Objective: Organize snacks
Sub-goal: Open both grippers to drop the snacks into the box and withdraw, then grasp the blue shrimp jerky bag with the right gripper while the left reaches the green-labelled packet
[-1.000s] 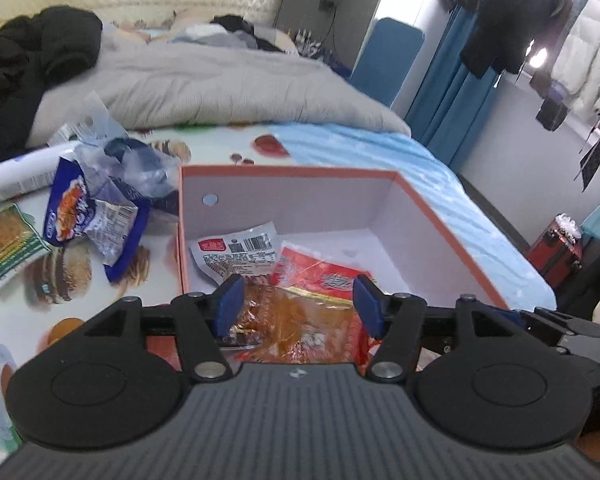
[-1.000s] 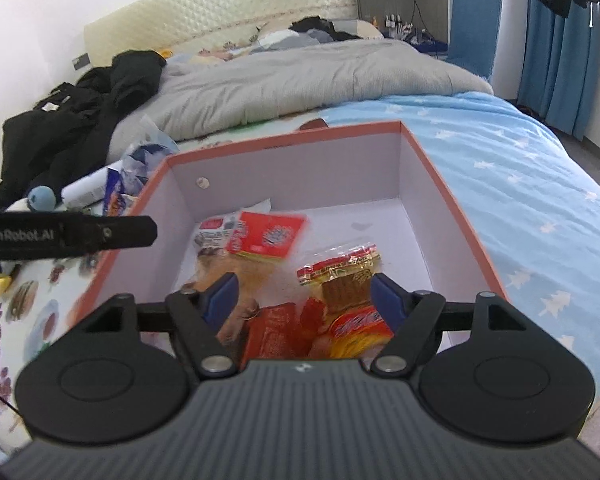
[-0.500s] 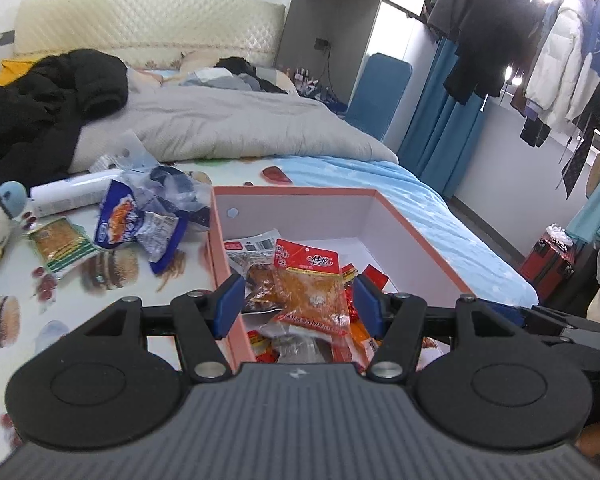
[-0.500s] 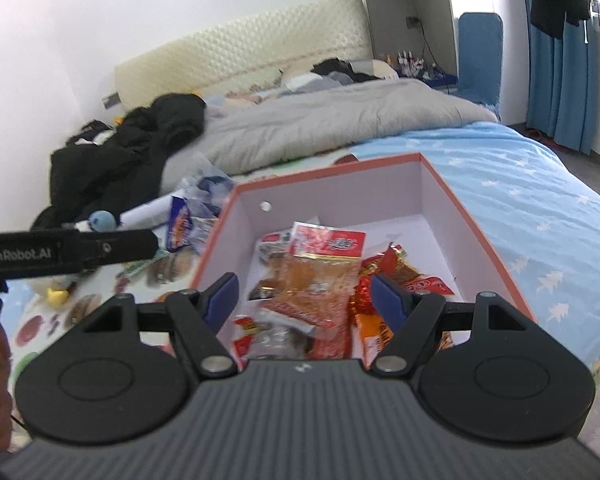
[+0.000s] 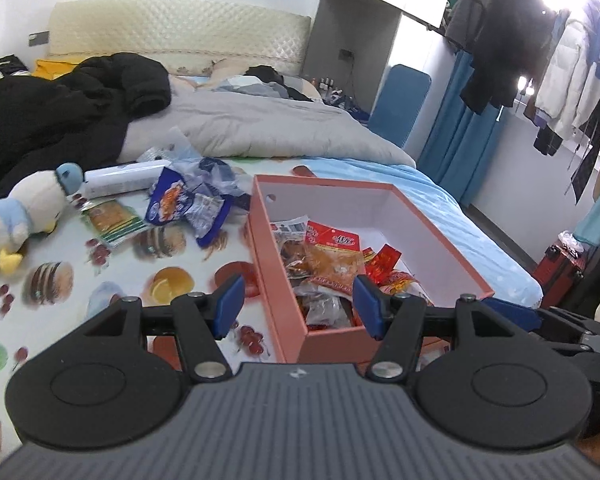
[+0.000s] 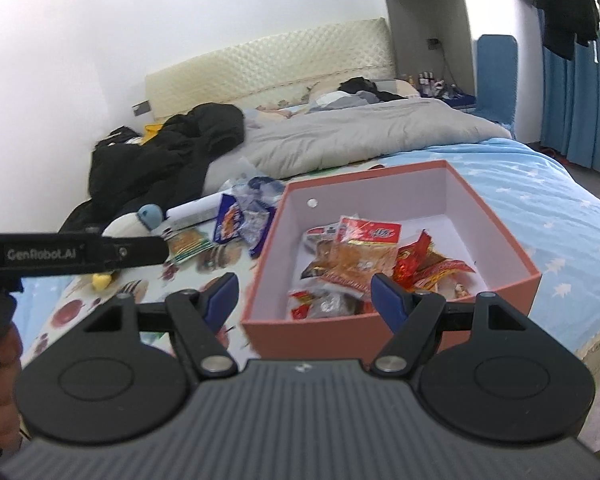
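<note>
Both my left gripper (image 5: 296, 300) and right gripper (image 6: 304, 300) hang with jaws spread, holding nothing, near the pink box (image 6: 496, 222). Several snack packets (image 6: 356, 260) lie inside it; left of it, a blue snack bag (image 5: 172, 204) and green packet (image 5: 112, 220) rest on the bed's printed sheet (image 5: 172, 276).

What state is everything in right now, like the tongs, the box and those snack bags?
Left tongs: open, holding nothing.
Right tongs: open, holding nothing.
Orange box: lidless, partly filled with snacks.
Red-topped snack packet: lying on top of the pile in the box.
Blue snack bag: outside the box, on the printed cloth.
Green snack packet: outside, lying flat.
Plush duck: tipped on its side.
</note>
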Demonstrator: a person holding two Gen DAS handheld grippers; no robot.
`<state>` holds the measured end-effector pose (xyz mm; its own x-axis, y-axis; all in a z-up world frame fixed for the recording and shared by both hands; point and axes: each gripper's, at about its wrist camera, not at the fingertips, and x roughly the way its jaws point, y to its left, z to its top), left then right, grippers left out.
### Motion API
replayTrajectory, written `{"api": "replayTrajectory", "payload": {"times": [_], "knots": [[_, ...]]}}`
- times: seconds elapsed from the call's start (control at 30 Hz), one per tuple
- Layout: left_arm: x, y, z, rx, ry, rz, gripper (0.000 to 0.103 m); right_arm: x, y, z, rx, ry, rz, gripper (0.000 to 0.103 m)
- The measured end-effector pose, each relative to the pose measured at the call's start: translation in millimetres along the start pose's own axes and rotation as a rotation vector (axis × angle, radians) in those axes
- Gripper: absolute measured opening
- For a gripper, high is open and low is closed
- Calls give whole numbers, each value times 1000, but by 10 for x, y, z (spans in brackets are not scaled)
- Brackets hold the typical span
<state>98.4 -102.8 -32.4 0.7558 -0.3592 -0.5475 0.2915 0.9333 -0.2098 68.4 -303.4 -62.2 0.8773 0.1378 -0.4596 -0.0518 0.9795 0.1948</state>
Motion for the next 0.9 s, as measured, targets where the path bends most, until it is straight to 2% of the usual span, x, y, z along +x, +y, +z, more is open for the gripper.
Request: {"api": "replayTrajectory", "payload": {"times": [0.13, 0.43, 0.63, 0.9], "knots": [[-217, 66, -117, -22, -4, 30, 65, -133, 129, -65, -20, -10, 14, 75], [-589, 344, -377, -77, 20, 97, 65, -240, 464, -164, -52, -12, 102, 75], [-525, 568, -515, -121, 76, 119, 65, -97, 601, -258, -56, 16, 118, 75], [-192, 904, -443, -137, 90, 162, 65, 217, 748, -271, -69, 28, 129, 75]]}}
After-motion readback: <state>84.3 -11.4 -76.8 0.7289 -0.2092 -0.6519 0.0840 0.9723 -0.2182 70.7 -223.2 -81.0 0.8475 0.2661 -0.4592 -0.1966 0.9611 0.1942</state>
